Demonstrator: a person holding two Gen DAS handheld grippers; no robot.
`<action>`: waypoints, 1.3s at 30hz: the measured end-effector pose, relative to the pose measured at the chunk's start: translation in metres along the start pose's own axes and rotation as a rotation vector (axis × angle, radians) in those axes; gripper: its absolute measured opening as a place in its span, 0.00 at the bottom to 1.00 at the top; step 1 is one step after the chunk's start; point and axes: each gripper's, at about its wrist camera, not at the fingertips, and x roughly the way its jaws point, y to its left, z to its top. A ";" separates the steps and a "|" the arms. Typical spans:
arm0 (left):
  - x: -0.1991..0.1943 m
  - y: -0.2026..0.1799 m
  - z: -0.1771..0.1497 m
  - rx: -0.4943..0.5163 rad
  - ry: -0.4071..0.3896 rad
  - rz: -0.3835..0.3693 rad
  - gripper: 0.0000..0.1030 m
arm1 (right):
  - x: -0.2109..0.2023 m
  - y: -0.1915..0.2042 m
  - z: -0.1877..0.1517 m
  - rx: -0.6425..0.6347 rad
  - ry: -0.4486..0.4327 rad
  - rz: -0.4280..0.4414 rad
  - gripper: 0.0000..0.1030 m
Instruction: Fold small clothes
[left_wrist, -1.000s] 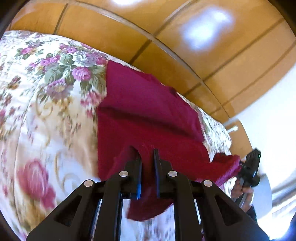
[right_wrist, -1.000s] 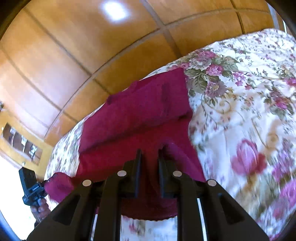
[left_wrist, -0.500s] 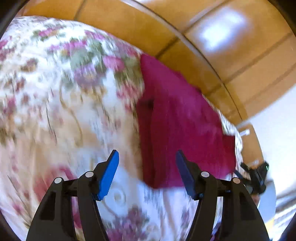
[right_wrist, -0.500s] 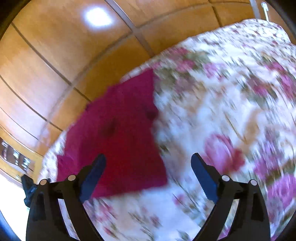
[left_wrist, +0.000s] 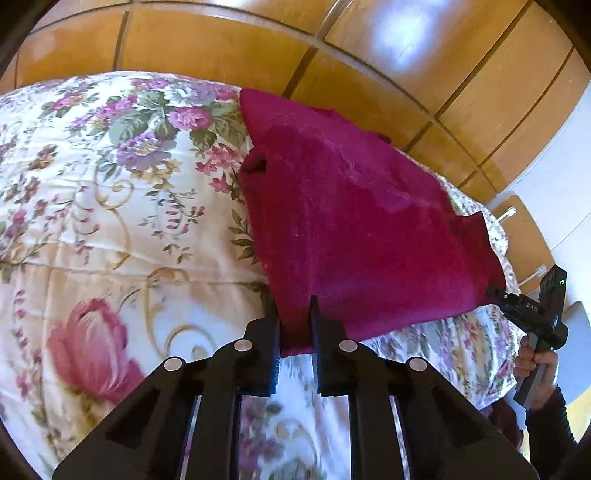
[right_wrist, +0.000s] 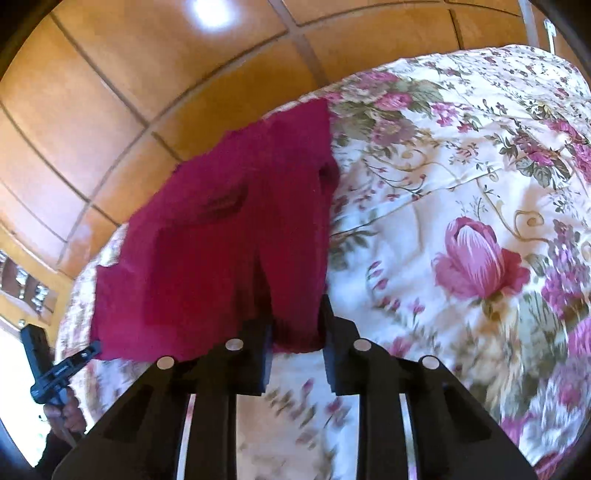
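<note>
A dark red garment (left_wrist: 354, 221) lies folded on a floral bedspread (left_wrist: 103, 221); it also shows in the right wrist view (right_wrist: 221, 236). My left gripper (left_wrist: 293, 314) is shut on the garment's near left corner. My right gripper (right_wrist: 295, 314) is closed on the near right corner, with a fold of cloth bunched between its fingers. Each gripper shows in the other's view at the far corner: the right gripper (left_wrist: 532, 314) and the left gripper (right_wrist: 59, 369).
A wooden panelled wall (left_wrist: 369, 55) rises just behind the bed's far edge. A wooden bedside piece (left_wrist: 524, 229) stands at the right. The floral bedspread (right_wrist: 461, 221) stretches wide beside the garment.
Both grippers let go of the cloth, opened wide and pulled back half a second ago. Now both are closed again on the near corners of the folded garment.
</note>
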 end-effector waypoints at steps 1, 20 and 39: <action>-0.004 0.001 -0.002 0.003 -0.003 0.000 0.12 | -0.010 0.004 -0.006 -0.008 0.002 0.020 0.20; -0.080 0.010 -0.101 -0.001 0.038 0.016 0.37 | -0.069 0.018 -0.094 -0.110 0.080 -0.072 0.59; -0.066 0.005 -0.037 0.059 -0.108 -0.001 0.07 | -0.040 0.050 -0.038 -0.250 -0.005 -0.166 0.08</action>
